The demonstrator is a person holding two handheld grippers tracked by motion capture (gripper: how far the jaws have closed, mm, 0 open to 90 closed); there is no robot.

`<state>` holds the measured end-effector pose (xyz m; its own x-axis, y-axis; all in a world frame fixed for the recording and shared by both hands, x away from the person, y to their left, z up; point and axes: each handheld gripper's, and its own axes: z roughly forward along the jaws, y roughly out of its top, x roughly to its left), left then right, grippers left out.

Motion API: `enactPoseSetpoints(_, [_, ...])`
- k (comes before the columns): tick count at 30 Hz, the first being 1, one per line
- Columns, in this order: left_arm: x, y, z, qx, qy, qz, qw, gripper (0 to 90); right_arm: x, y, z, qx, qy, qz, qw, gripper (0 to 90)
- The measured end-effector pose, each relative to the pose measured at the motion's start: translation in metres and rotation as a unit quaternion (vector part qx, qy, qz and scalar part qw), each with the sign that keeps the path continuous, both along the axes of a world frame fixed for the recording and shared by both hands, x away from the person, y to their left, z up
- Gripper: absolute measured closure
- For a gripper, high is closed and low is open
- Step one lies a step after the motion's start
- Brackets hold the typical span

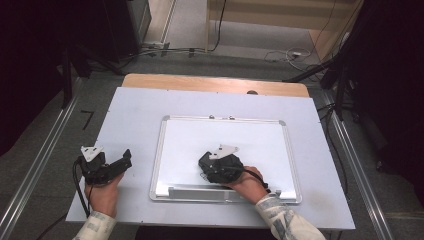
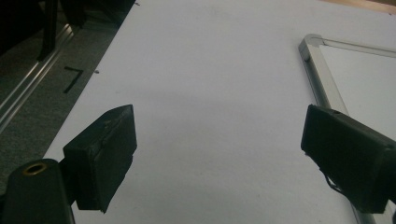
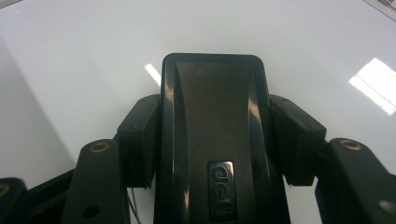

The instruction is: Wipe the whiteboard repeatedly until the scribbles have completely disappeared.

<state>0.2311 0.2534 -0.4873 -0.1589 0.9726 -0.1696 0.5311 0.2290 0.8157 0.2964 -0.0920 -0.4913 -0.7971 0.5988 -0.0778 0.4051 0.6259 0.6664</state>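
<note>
Right gripper (image 1: 206, 169): held low over the near half of the whiteboard (image 1: 270, 137); in the right gripper view its jaws pinch a black eraser (image 3: 214, 126) by its two long sides.
Eraser: a black block with a small raised logo, its far end pointing out over the white surface; I cannot tell whether its underside touches the board.
Left gripper (image 1: 125, 159): rests on the pale worktop (image 1: 135, 107) just left of the board's frame, jaws spread wide with nothing between them.
Whiteboard: lies flat on the worktop, silver frame, tray rail along the near edge; the surface looks clean, with only light glare.
Risk, grip: the eraser's sides look smooth and glossy, so a sideways push could twist it out of the jaws.
Risk, board: nothing holds the board down, so a firm wipe may slide it across the worktop.
Risk, tilt: if the eraser is angled, only one edge would wipe.
</note>
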Motion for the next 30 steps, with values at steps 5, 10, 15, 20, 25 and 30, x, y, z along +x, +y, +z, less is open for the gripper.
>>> enactPoseSetpoints(5, [0.000, 0.000, 0.000, 0.000, 0.000, 0.000, 1.0000, 10.5, 0.000, 0.005, 0.000, -0.001, -0.001, 0.002, 1.0000, 38.7])
enactPoseSetpoints(10, [0.000, 0.000, 0.000, 0.000, 0.000, 0.000, 1.0000, 10.6, -0.001, 0.013, 0.000, -0.003, -0.002, 0.009, 1.0000, 38.7])
enactPoseSetpoints(15, [0.000, 0.000, 0.000, 0.000, 0.001, 0.000, 1.0000, 10.6, -0.002, 0.022, 0.000, -0.005, -0.002, 0.012, 0.9999, 38.7])
enactPoseSetpoints(20, [0.000, 0.000, 0.000, 0.000, 0.000, 0.000, 1.0000, 10.6, -0.002, 0.030, 0.000, -0.008, -0.004, 0.020, 0.9998, 38.7])
enactPoseSetpoints(25, [0.000, 0.000, 0.000, -0.001, 0.000, -0.001, 1.0000, 10.7, -0.002, 0.036, -0.001, -0.009, -0.005, 0.025, 0.9996, 38.7])
enactPoseSetpoints(30, [0.000, 0.000, 0.000, 0.000, -0.001, 0.000, 1.0000, 10.7, -0.001, 0.043, -0.001, -0.009, -0.006, 0.026, 0.9996, 38.7])
